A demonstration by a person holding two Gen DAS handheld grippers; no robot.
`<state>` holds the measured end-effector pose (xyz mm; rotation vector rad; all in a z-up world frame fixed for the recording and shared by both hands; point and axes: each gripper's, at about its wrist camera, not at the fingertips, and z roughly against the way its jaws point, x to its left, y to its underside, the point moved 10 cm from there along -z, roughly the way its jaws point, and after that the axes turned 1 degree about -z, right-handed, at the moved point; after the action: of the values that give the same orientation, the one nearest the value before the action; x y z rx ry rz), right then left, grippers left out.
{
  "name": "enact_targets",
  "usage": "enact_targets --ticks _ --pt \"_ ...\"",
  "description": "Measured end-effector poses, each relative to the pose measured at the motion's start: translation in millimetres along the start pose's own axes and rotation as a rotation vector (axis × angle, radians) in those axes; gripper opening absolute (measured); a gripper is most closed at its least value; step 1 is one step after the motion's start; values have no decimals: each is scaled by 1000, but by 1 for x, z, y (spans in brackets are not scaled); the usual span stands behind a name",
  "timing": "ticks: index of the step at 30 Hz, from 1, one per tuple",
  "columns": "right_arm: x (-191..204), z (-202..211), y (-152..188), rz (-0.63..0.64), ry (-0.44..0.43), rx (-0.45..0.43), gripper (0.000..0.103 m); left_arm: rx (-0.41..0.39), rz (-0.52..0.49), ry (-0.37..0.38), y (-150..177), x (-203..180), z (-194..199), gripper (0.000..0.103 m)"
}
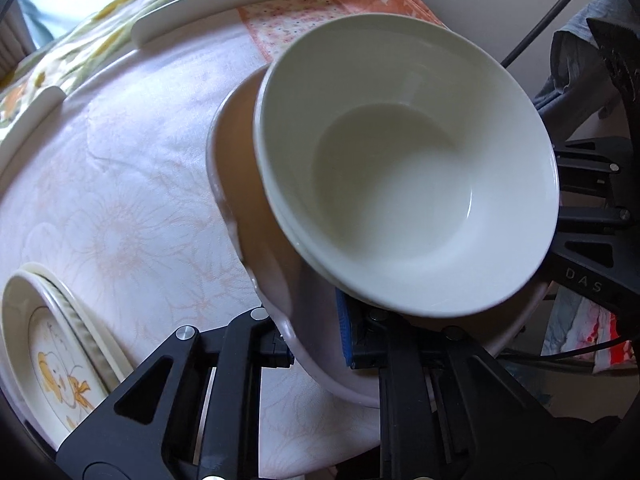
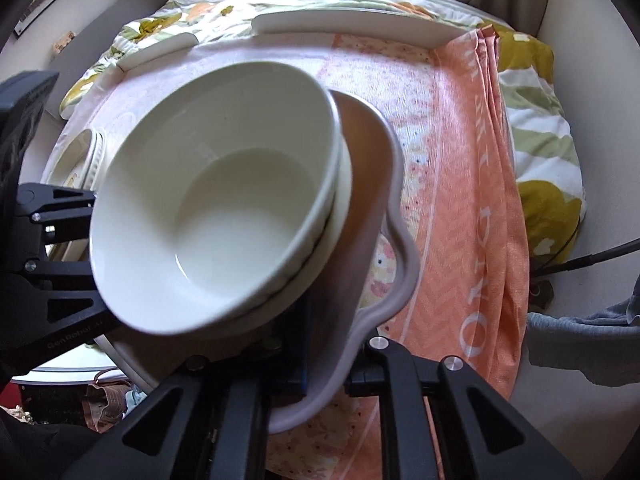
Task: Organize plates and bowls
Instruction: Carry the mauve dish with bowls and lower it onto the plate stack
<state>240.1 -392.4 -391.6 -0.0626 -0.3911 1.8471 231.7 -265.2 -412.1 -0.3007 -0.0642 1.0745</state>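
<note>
A round white tray (image 2: pixel 348 46) with raised rim segments carries a pale floral cloth (image 1: pixel 120 208) and an orange towel (image 2: pixel 472 208); the towel hangs over the tray's right edge. Bare cloth lies open left of the dishes in the left wrist view. A wavy-rimmed pinkish dish (image 2: pixel 394 184) holds stacked white bowls (image 1: pixel 400 168) at the near tray edge. Patterned plates (image 1: pixel 52 356) sit apart, near the left rim. The left gripper (image 1: pixel 316 344) and right gripper (image 2: pixel 326 372) are each clamped on the dish's rim, at opposite sides.
</note>
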Motion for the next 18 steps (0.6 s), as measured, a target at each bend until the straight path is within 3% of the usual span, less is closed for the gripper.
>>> enact_targets --ticks 10,18 --pt "16 7 -27 82 -12 -40 12 -83 54 -58 -8 27 39 13" --pt "57 33 -53 126 -5 -87 12 -163 63 -87 -3 62 92 13"
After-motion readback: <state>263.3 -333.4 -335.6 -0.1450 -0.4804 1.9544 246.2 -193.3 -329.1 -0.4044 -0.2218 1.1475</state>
